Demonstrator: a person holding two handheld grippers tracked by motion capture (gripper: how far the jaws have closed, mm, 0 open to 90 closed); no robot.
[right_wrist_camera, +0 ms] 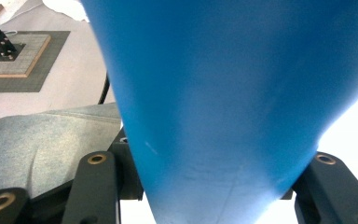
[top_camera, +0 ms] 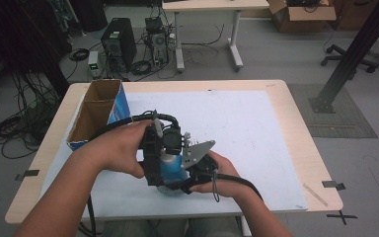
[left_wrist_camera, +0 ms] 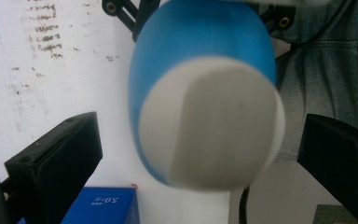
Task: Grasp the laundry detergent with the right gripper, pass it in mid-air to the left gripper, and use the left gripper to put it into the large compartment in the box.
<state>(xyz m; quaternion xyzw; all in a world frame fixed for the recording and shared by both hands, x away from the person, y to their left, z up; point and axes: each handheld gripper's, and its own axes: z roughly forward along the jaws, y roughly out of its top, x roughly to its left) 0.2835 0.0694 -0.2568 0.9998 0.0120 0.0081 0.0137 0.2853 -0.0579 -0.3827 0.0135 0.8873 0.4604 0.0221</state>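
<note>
A blue rounded container with a white end is held up over the near middle of the white mat. My right gripper is shut on its blue body, one black jaw on each side. My left gripper faces the white end, its jaws spread wide on either side of it and apart from it. In the high view the left gripper comes from the left and the right gripper from the right, close together around the container.
An open cardboard box with a blue side stands at the table's left. A small blue box lies on the white mat. The near table edge and the person's lap are just below the grippers.
</note>
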